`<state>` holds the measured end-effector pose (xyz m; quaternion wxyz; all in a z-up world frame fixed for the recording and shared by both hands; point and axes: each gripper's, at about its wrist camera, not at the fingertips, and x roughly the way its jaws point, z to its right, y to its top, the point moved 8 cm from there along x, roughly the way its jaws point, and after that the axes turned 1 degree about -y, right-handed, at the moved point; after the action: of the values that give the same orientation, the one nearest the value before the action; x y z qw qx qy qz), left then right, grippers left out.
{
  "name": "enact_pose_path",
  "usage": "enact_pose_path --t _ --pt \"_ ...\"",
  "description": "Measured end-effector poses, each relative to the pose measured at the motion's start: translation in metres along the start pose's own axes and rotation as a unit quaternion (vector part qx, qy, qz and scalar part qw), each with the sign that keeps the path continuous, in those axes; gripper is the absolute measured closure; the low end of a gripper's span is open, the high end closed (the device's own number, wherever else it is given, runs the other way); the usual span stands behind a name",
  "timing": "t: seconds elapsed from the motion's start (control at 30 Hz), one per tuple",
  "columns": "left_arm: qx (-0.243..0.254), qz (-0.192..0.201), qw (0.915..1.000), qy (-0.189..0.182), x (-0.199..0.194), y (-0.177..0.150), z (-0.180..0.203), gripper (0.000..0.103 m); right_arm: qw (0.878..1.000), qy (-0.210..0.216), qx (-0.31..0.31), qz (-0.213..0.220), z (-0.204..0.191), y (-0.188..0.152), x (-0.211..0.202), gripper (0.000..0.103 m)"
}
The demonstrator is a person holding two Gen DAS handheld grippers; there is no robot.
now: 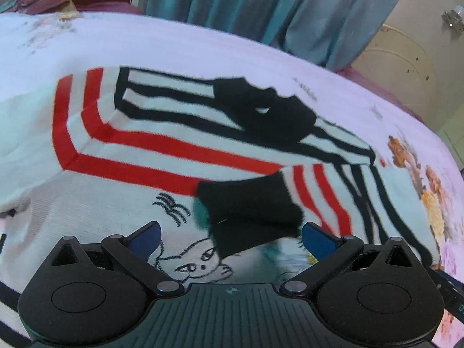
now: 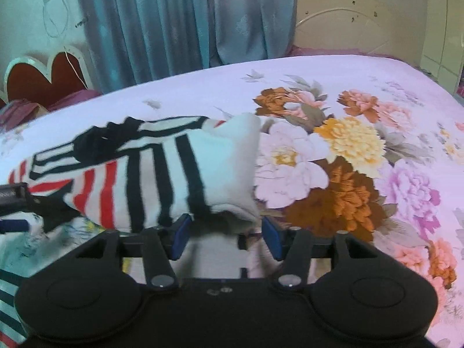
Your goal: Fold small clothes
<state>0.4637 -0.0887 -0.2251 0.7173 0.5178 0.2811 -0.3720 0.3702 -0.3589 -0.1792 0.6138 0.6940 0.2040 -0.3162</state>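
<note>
A soft knit sweater point(image 1: 162, 145), white with red and black stripes and black ribbed cuffs, lies folded on the floral bed sheet point(image 2: 377, 92); left tool point(image 1: 231, 236) gapes wide, gripping nothing; right tool point(image 2: 226, 239) stands parted, its blue pads off the cloth.

A home bedroom: a bed point(image 2: 333, 69) covered by a pale floral sheet point(image 2: 348, 156), teal curtains point(image 2: 179, 20) hanging behind it, and a cream curved headboard point(image 2: 342, 26) at one end.
</note>
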Motion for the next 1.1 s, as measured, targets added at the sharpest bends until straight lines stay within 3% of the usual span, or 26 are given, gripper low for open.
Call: enact_pose_path --t 0.07,0.13,0.2,0.3,0.5,0.63,0.7,0.8,0.87,1.03,1.1 --pt "0.011 0.021 0.9994 -0.026 0.001 0.0 0.005 0.001 1.0 -0.007 -0.005 -0.008 0.004 -0.002 0.008 0.051" --pt "0.022 0.028 0.998 -0.052 0.005 0.0 0.013 0.032 1.0 -0.008 -0.003 -0.011 0.005 -0.002 0.011 0.051" --pt "0.034 0.033 0.9976 -0.052 0.009 -0.001 0.017 0.035 1.0 -0.01 -0.003 -0.012 0.006 -0.002 0.013 0.051" --pt "0.044 0.031 0.9963 -0.066 0.01 0.001 0.018 0.086 1.0 -0.013 -0.002 -0.015 0.008 -0.003 0.015 0.051" --pt "0.042 0.07 0.9927 -0.089 -0.012 0.02 0.019 0.094 1.0 -0.025 0.002 -0.019 0.011 -0.005 0.017 0.054" --pt "0.047 0.11 0.9883 -0.095 -0.04 0.04 0.012 0.095 0.999 -0.018 -0.003 -0.032 0.004 -0.007 0.025 0.072" --pt "0.046 0.125 0.9878 -0.08 -0.05 0.048 -0.003 0.095 0.999 -0.014 -0.008 -0.03 -0.003 -0.006 0.027 0.072" --pt "0.044 0.116 0.9907 -0.055 -0.05 0.049 -0.029 0.095 0.999 -0.01 -0.02 -0.029 -0.015 -0.003 0.032 0.074" --pt "0.04 0.103 0.993 -0.042 -0.045 0.043 -0.044 0.095 0.999 -0.014 -0.027 -0.031 -0.02 -0.003 0.035 0.082" --pt "0.042 0.077 0.9959 -0.023 -0.023 0.019 -0.056 0.094 0.999 -0.024 -0.02 -0.029 -0.014 -0.008 0.034 0.087" --pt "0.036 0.066 0.9971 -0.013 -0.013 0.015 -0.061 0.094 0.999 -0.018 -0.003 -0.052 -0.006 -0.015 0.037 0.088"
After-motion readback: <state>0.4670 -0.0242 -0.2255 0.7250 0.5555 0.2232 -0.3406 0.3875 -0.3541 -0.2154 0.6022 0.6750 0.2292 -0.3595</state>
